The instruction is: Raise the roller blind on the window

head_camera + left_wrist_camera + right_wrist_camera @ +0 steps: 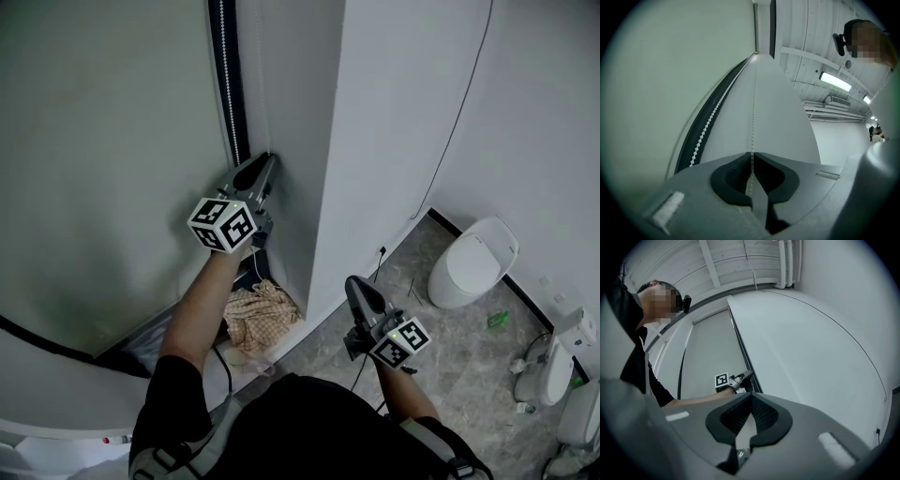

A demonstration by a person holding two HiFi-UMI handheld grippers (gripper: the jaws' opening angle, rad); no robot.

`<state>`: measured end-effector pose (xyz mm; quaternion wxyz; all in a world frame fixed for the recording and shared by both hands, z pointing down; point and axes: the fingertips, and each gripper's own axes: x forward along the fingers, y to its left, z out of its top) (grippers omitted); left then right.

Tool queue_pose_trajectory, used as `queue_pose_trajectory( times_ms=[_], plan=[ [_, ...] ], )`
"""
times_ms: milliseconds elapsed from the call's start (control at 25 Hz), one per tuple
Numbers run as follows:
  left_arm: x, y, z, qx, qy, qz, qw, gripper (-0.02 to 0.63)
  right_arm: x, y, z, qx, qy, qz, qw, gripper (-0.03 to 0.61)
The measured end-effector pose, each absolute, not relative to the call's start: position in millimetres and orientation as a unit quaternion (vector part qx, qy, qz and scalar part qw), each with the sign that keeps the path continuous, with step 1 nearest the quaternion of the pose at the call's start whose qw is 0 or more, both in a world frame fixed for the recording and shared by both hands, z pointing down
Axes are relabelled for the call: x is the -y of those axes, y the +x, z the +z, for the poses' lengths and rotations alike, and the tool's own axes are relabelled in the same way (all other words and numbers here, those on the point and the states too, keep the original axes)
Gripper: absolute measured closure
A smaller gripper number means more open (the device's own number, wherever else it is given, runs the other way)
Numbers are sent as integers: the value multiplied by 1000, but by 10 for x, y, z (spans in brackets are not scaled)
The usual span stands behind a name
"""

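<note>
- A pale grey-green fabric roller blind (103,141) is seen drawn down over the window, directly left of the dark vertical frame strip (215,66).
- A white beaded pull chain (753,117) is hung in two strands. One strand lies against the frame strip. The other runs just beside it, over the white side face of the wall pillar (394,112).
- The left gripper (265,159) is held up at the lower end of the frame strip and is tilted upward.
- Its jaws are nearly together and clamped on the strand of the pull chain that lies off the strip. That strand is seen passing straight between the tips.
- The right gripper (354,284) is held lower and well to the right of the frame strip, in front of the wall pillar. Its jaws are pressed together, with nothing between them.
- A crumpled beige checked cloth (261,314) lies below the frame strip, at the pillar's foot.
- A white ceramic toilet (473,262) is placed far to the right of the frame strip, on the grey speckled floor (450,356).
</note>
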<state>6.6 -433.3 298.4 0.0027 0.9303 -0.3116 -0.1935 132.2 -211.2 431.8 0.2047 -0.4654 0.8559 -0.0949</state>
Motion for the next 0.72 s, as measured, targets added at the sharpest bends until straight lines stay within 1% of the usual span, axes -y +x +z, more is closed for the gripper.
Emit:
queue_pose_trajectory(
  times_ms=[40, 280, 480, 720],
  plan=[
    [4310, 61, 2990, 310, 931, -195, 1, 598, 2103, 1323, 4320, -856, -466, -95, 204, 578],
    [4103, -64, 2958, 293, 927, -233, 11, 601, 2128, 1290, 4251, -860, -459, -92, 202, 578],
    [3798, -273, 3002, 289, 923, -252, 19, 601, 2181, 1092, 4125, -875, -434, -79, 199, 578],
    [3397, -518, 3062, 301, 924, -237, -16, 602, 2356, 706, 3974, -897, -399, -54, 184, 578]
  ],
)
